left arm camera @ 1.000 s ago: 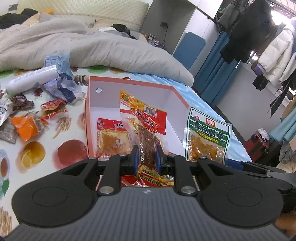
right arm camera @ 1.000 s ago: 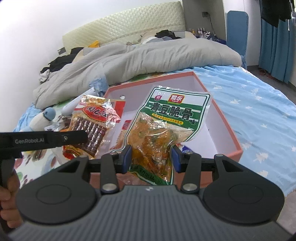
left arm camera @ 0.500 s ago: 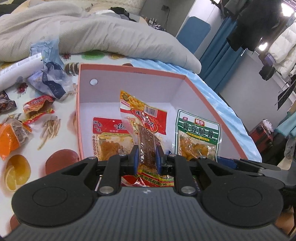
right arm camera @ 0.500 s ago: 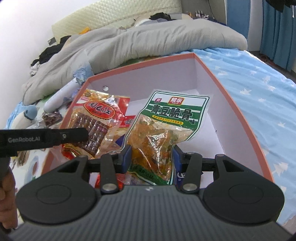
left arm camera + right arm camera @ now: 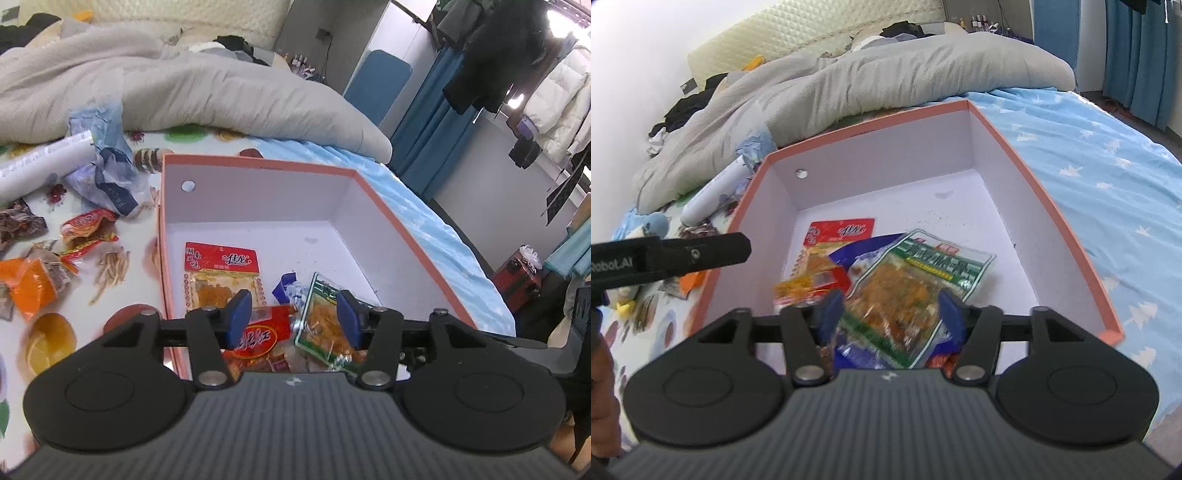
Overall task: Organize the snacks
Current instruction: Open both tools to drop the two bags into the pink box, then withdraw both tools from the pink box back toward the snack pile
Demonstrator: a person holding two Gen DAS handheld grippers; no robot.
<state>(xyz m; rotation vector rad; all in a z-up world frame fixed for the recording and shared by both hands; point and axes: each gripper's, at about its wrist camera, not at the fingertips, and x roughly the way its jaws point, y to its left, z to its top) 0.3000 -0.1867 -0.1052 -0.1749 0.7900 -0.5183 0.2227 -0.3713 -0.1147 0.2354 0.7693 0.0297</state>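
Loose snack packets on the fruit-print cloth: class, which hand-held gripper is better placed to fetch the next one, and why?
Probably the left hand-held gripper: open, and the orange foil packet lies just left of the pink-rimmed cardboard box. The right hand-held gripper sits over the box's far side.

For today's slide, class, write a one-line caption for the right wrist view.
Open right hand-held gripper above the green snack packet lying in the pink-rimmed box on the bed.

Your bed (image 5: 1108, 177) carries the open box (image 5: 258, 162), a grey duvet (image 5: 221, 92) and loose snack packets (image 5: 88, 229) beside it.
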